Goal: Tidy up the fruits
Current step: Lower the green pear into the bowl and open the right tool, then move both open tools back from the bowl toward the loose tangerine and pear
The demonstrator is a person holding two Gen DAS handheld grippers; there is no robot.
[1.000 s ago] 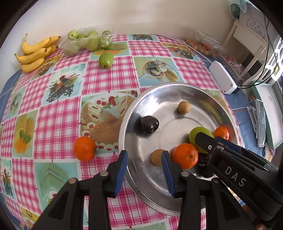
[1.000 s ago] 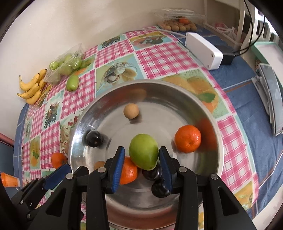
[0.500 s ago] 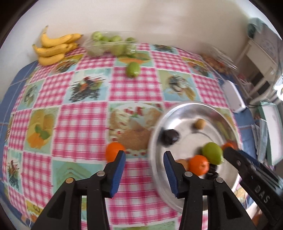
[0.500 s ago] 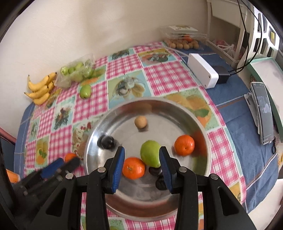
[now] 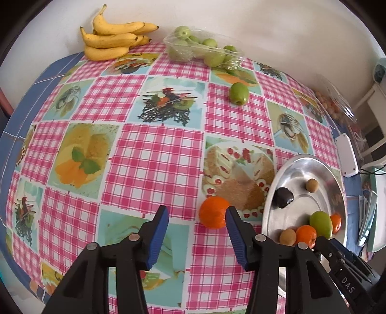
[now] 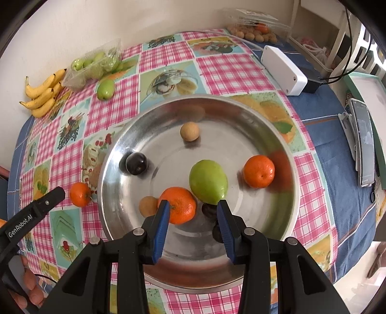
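dark fruit half hidden under green fruit

A pink-checked oilcloth with printed food pictures covers the table; a blue cloth with a thin line grid shows beyond its edges. A white rectangular plastic box lies on the blue cloth near the wall, with a black plug or adapter touching its end and black cables running off to the right. A flat dark phone-like slab lies farther right, beside a pale green tray edge. Cream wall bounds the far side. White furniture legs stand in the right corner.
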